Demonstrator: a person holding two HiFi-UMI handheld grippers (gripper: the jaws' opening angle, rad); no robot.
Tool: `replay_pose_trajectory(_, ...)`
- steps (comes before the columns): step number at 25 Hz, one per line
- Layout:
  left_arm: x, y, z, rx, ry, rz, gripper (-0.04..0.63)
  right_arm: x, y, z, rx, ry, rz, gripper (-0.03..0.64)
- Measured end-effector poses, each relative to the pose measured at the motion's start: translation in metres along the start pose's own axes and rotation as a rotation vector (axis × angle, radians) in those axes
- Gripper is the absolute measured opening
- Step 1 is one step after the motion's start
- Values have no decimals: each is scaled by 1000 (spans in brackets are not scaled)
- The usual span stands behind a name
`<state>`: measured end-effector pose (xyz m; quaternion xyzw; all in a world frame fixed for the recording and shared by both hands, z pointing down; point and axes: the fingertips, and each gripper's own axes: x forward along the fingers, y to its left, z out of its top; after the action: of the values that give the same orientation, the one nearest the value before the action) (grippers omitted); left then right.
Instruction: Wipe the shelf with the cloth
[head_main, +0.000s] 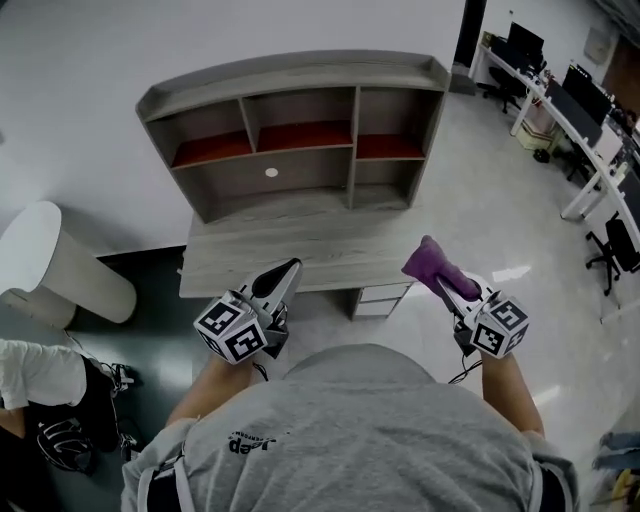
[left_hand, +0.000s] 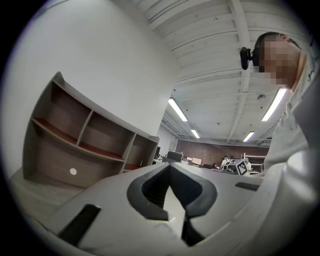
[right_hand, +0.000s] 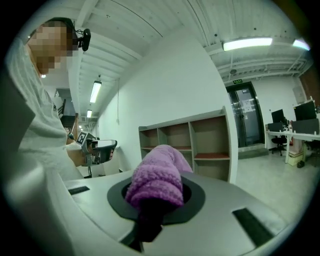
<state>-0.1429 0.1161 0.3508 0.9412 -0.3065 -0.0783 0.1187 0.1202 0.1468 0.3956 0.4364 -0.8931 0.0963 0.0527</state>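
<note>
A grey wooden shelf unit with several cubbies and red shelf boards stands on a desk against the white wall. It also shows in both gripper views, the shelf unit on the left and the shelf unit at centre. My right gripper is shut on a purple fluffy cloth, held in the air in front of the desk's right end; the cloth bulges between the jaws. My left gripper is shut and holds nothing, hovering over the desk's front edge.
A white rounded bin stands on the floor left of the desk. Drawers sit under the desk's right side. Office desks with monitors and chairs line the far right. A bag and cables lie at lower left.
</note>
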Motion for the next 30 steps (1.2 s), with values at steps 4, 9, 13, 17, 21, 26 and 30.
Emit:
replay_pose_trajectory(4, 22, 63, 22, -23, -1, 2, 26, 66, -26, 22, -24, 39, -9, 67)
replay_pose_trajectory(9, 53, 124, 18, -71, 16, 51, 26, 133, -83, 30, -60, 109, -37, 67)
replay_pose_trajectory(13, 76, 142, 16, -72, 33, 127, 26, 190, -142, 43, -145, 142, -47, 67)
replay_pose_trajectory(17, 93, 156, 14, -67, 26, 272, 26, 266, -200, 62, -305, 173, -28, 67)
replay_pose_trajectory(21, 103, 160, 11, -87, 2, 405, 26, 342, -243, 69, -437, 234, -15, 67)
replay_pose_trajectory(26, 95, 175, 0, -97, 17, 478, 26, 418, -273, 39, -557, 345, -16, 67)
replay_pose_trajectory(30, 95, 205, -5, -51, 48, 467, 26, 464, -273, 18, -667, 411, 30, 69)
